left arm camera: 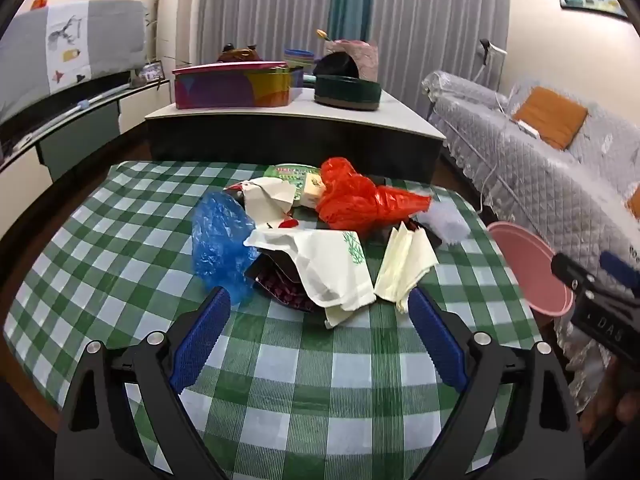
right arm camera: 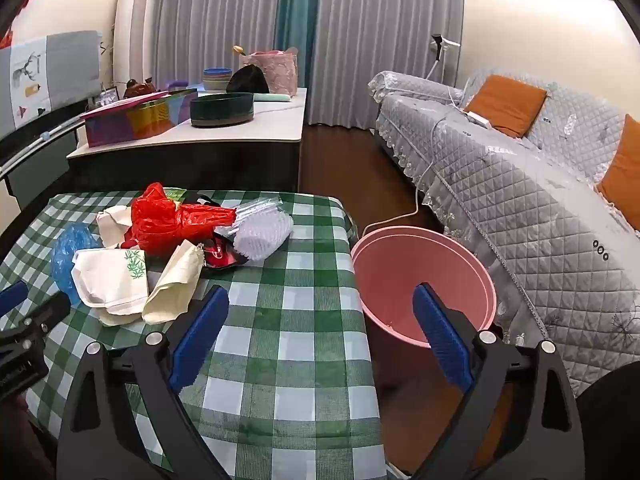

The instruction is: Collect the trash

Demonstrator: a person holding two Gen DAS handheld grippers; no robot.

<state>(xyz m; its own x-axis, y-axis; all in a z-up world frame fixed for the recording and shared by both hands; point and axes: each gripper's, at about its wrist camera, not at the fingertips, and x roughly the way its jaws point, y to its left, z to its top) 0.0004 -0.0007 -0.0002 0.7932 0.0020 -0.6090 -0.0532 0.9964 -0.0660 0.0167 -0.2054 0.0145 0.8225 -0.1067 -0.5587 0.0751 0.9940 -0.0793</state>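
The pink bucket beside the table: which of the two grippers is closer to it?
Right. The right gripper hangs open at the table's edge, one finger in front of the pink bucket. The left gripper hangs open over the tablecloth, facing the trash pile.

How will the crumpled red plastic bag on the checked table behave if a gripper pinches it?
The crumpled red plastic bag looks thin and creased, so it is probably floppy and will sag from the pinch. It seems light for its bulk. It rests against other litter, so a drag may well shift the white paper beside it.
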